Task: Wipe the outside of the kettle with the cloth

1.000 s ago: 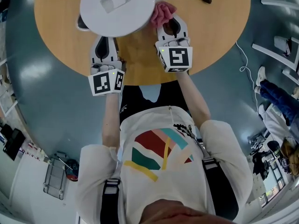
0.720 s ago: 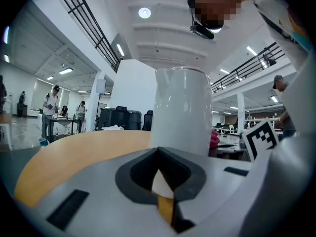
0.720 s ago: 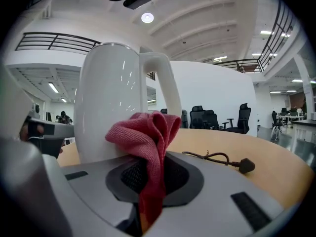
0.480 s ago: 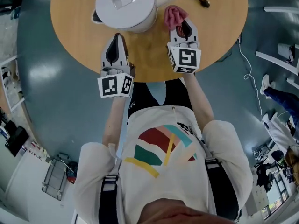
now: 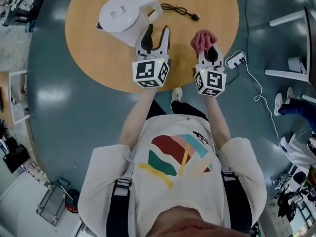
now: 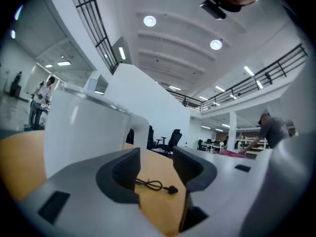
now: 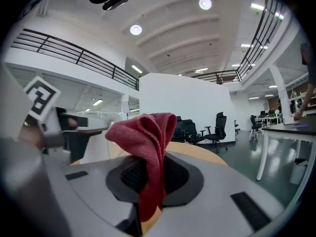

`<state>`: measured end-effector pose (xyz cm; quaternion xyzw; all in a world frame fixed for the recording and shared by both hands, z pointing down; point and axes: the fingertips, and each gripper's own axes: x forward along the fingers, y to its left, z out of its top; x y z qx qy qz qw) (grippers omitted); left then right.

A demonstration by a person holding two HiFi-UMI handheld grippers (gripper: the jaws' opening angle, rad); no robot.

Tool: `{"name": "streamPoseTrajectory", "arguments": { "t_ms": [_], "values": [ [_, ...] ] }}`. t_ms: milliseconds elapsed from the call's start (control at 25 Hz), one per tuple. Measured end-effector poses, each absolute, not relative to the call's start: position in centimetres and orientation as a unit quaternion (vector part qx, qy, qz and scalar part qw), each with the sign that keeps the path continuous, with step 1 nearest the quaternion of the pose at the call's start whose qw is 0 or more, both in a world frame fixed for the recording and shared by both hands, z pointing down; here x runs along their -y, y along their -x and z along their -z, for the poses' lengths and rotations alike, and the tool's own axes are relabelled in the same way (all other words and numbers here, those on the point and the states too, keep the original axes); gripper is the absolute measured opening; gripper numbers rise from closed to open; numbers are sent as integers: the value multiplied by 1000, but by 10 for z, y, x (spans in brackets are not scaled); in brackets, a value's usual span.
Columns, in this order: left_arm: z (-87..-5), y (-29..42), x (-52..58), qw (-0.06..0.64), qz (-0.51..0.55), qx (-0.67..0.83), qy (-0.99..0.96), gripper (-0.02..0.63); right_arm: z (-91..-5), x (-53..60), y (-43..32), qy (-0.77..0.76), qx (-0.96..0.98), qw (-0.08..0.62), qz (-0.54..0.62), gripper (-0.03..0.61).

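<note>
Readying the wipe: right gripper [image 5: 211, 49] pinches cloth [image 5: 202, 38], must reach kettle [image 5: 123, 19]; left gripper [image 5: 157, 33] just opened wide, empty.

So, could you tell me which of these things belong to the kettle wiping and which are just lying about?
For the job:
- white plastic kettle, standing on the round wooden table
- red knitted cloth, clamped in the right gripper

Lying about:
- black power cord with its plug, loose on the table
- white power strip on the floor
</note>
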<state>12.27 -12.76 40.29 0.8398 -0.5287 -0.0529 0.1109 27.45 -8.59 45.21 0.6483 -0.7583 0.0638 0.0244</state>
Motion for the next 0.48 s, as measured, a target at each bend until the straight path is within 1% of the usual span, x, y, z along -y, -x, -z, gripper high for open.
{"name": "streamPoseTrajectory", "arguments": {
  "t_ms": [80,240,480],
  "values": [
    [-410,-125,155,128,58,564,-814,233,-453,73,-292,-654,753,24,-66,48],
    [-422,-129,183,111,20,617,-779,232,-466,47,-323,-671,736,25,-89,48],
    [-430,-135,210,132,9,655,-744,232,-482,37,-349,-680,723,31,-117,48]
  ]
}}
